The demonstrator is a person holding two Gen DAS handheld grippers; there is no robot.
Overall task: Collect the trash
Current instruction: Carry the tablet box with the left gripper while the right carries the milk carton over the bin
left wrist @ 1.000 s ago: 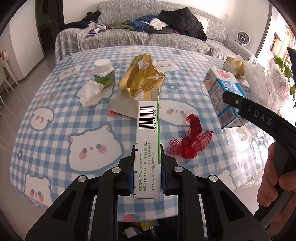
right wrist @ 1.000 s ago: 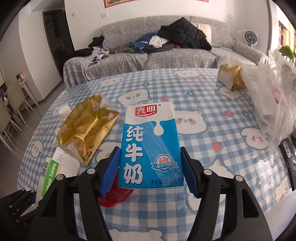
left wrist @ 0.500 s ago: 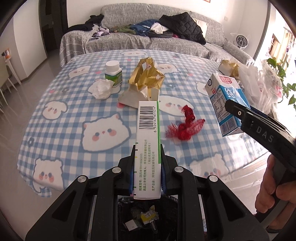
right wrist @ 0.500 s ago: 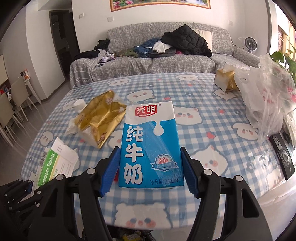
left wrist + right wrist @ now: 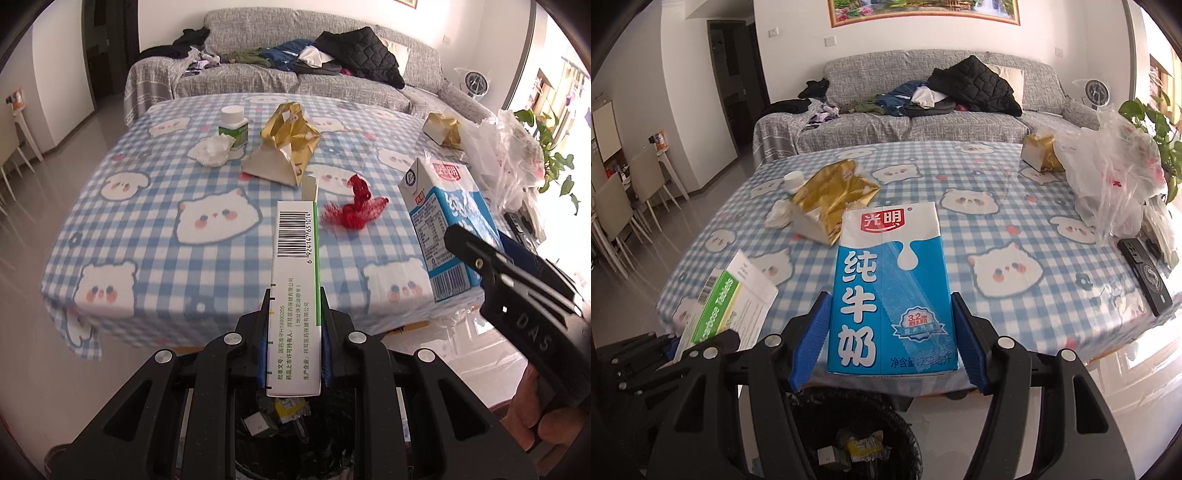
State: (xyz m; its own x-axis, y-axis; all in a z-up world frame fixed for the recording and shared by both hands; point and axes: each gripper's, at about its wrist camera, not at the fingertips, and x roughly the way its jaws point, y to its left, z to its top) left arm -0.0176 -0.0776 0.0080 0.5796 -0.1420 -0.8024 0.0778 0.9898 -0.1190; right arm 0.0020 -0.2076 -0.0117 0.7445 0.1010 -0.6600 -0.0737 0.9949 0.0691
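Observation:
My left gripper (image 5: 294,343) is shut on a white and green tablet box (image 5: 295,280), held on edge with its barcode up. My right gripper (image 5: 890,332) is shut on a blue and white milk carton (image 5: 890,288); the carton (image 5: 447,218) also shows at the right of the left wrist view. Both grippers hang past the table's near edge, above a black bin (image 5: 860,439) lined with a dark bag that holds scraps. The bin (image 5: 280,428) shows below the left fingers too. In the right wrist view the tablet box (image 5: 727,302) and left gripper (image 5: 676,347) sit at lower left.
On the blue checked tablecloth (image 5: 155,221) lie a red net scrap (image 5: 354,208), a gold foil bag (image 5: 288,144), a crumpled tissue (image 5: 212,149) and a white-capped bottle (image 5: 233,125). A clear plastic bag (image 5: 1115,177), a gold-wrapped box (image 5: 1039,153) and a black phone (image 5: 1147,275) sit right. A sofa stands behind.
Both grippers have drawn back from over the table to beyond its near edge, each keeping its item. The black bin has come into view beneath them.

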